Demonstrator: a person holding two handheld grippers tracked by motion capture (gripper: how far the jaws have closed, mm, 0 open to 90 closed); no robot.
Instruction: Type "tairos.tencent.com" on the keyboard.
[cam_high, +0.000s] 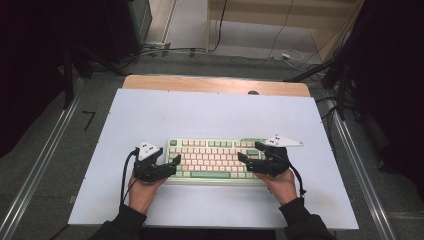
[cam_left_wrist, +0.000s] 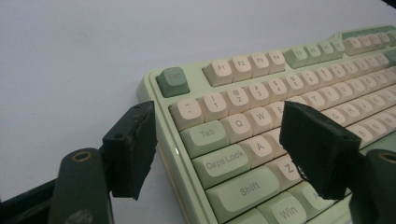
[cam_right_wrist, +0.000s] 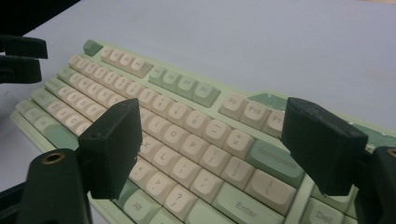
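The keyboard (cam_high: 215, 161), pale green with cream keys, lies flat on the white table (cam_high: 210, 112) between the 2 grippers. The left gripper (cam_high: 169, 161) sits at the keyboard's left end with its 2 jaws apart: 1 jaw stands just outside the case edge, the other hangs above the letter keys, and no pad presses anything. The right gripper (cam_high: 248, 156) hovers over the right end, its jaws also apart, with the Enter key (cam_right_wrist: 240, 204) beneath the gap between them.
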